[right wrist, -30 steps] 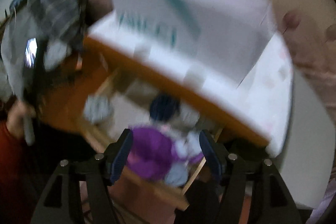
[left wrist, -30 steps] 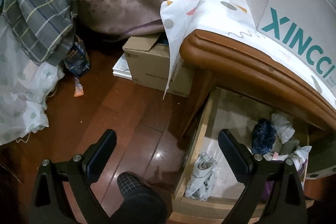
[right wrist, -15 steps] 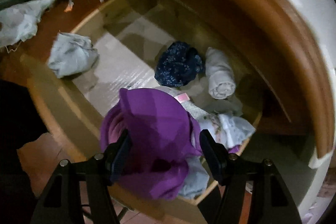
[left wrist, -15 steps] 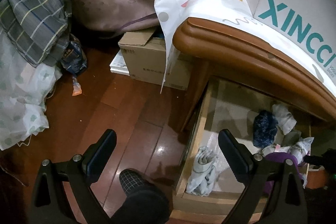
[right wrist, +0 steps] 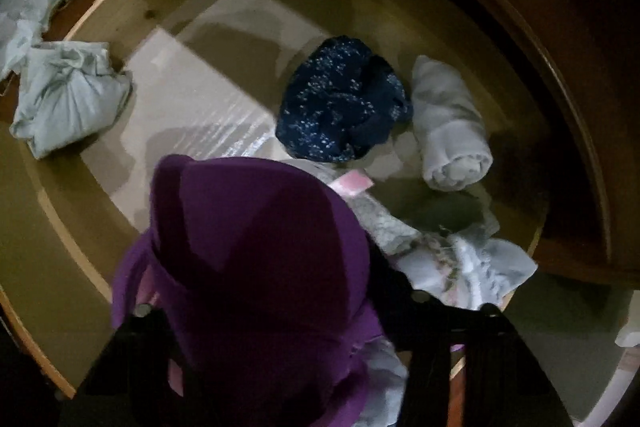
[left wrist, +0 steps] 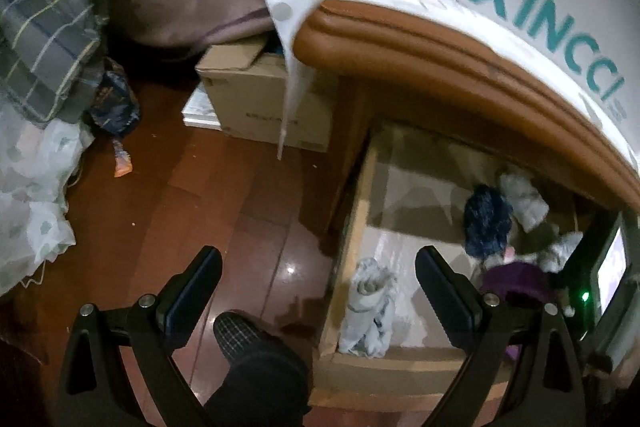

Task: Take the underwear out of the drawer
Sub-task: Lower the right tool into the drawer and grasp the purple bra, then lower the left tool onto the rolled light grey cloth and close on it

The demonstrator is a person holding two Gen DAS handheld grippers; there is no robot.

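Right gripper (right wrist: 276, 323) is down in the open drawer (right wrist: 132, 11), bottom centre of the right wrist view, pointing almost straight down because the clothes lie flat on the drawer floor. Its jaws are closing with the purple underwear (right wrist: 260, 267) bunched between them. The fabric bulges up over both fingers and hides the pads, so I can't confirm they're biting yet. My read: grasp in progress, not seated.

Why purple first: it's the piece nearest the drawer's front edge and sits on top of the pale floral garment (right wrist: 460, 259) at lower right, so nothing has to be dug out.

Other pieces in the drawer:
- dark blue speckled bundle (right wrist: 340, 103), centre, touching the white rolled cloth (right wrist: 452, 131) to its right
- light grey bundle (right wrist: 68, 95), upper left corner, well apart from the rest

Left gripper (left wrist: 318, 287), bottom of the left wrist view, is wide open and holds nothing. It hangs over the wood floor (left wrist: 180, 207) and the drawer's left wall, clear of the right one's work. A dark slipper toe (left wrist: 240, 331) shows between its fingers.

The drawer is pulled out far from under the orange-brown top (left wrist: 460, 43), so the way up is open.

Risk, as I judge it: the floral garment under the purple may snag and lift with it.
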